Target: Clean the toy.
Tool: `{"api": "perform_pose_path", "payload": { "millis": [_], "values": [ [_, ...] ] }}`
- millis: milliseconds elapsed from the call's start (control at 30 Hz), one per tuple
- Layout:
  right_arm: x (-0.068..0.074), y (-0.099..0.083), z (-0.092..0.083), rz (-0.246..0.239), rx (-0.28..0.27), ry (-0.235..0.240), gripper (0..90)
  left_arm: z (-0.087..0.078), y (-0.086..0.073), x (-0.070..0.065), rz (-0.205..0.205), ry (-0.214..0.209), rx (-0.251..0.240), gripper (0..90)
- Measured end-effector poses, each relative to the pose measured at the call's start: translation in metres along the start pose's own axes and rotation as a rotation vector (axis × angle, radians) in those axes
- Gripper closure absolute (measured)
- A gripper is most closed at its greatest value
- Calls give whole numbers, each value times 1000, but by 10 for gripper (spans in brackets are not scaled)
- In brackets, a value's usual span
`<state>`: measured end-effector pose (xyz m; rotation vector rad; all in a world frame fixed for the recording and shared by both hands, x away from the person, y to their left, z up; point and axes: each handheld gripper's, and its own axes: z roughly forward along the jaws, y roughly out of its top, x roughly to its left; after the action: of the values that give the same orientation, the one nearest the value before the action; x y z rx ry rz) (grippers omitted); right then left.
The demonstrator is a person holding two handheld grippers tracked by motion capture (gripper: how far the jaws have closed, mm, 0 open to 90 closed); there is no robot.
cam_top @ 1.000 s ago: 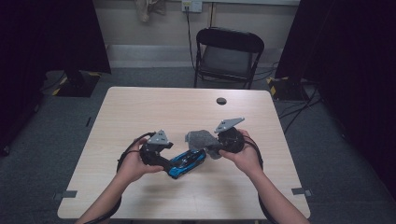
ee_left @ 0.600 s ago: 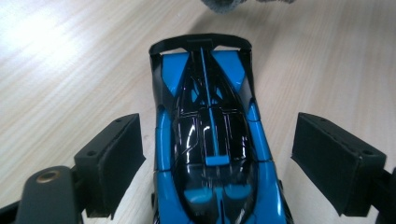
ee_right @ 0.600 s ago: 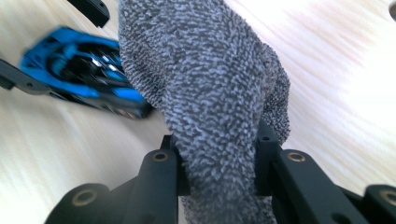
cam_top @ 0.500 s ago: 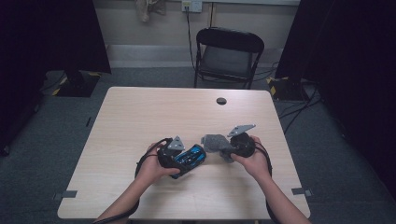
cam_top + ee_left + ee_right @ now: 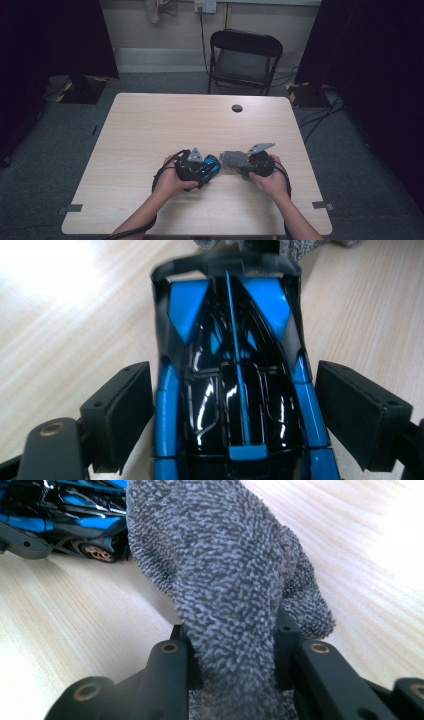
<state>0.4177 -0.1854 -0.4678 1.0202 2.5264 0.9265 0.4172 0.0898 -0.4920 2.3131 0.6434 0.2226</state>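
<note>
Wooden table [image 5: 150,130], chair behind. Left gripper [image 5: 235,405] jaws clamped on blue-black toy car [image 5: 235,385], car lengthwise between both pads, low over table. Right gripper [image 5: 232,655] jaws pinched on grey cloth [image 5: 225,575], cloth end touching car.

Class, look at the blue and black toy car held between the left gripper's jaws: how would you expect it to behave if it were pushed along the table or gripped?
The toy car looks rigid, so it probably keeps its shape when gripped. Its glossy shell may slip between the jaws. A wheel shows in the right gripper view, so a push along its length would likely roll it across the table.
</note>
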Motion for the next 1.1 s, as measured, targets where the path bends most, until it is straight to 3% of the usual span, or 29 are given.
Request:
{"api": "perform_pose_path", "payload": {
  "millis": [167,300,467,700,933,1100],
  "values": [
    [0,-3,2,13,-5,-1,683,2,-2,-1,4,8,-5,157],
    [1,-3,3,12,-1,-5,681,0,-2,-1,-4,11,-16,250],
    [2,-4,5,11,-1,-13,678,-2,-3,-2,-8,16,-7,257],
    [2,-4,5,16,-4,-12,677,-7,-7,0,4,-4,-2,258],
    [2,-4,6,19,-5,-12,675,-10,-10,4,-19,-32,-19,259],
    [1,-4,6,19,-6,-10,676,-14,-12,5,14,-42,2,258]
  ]
}}
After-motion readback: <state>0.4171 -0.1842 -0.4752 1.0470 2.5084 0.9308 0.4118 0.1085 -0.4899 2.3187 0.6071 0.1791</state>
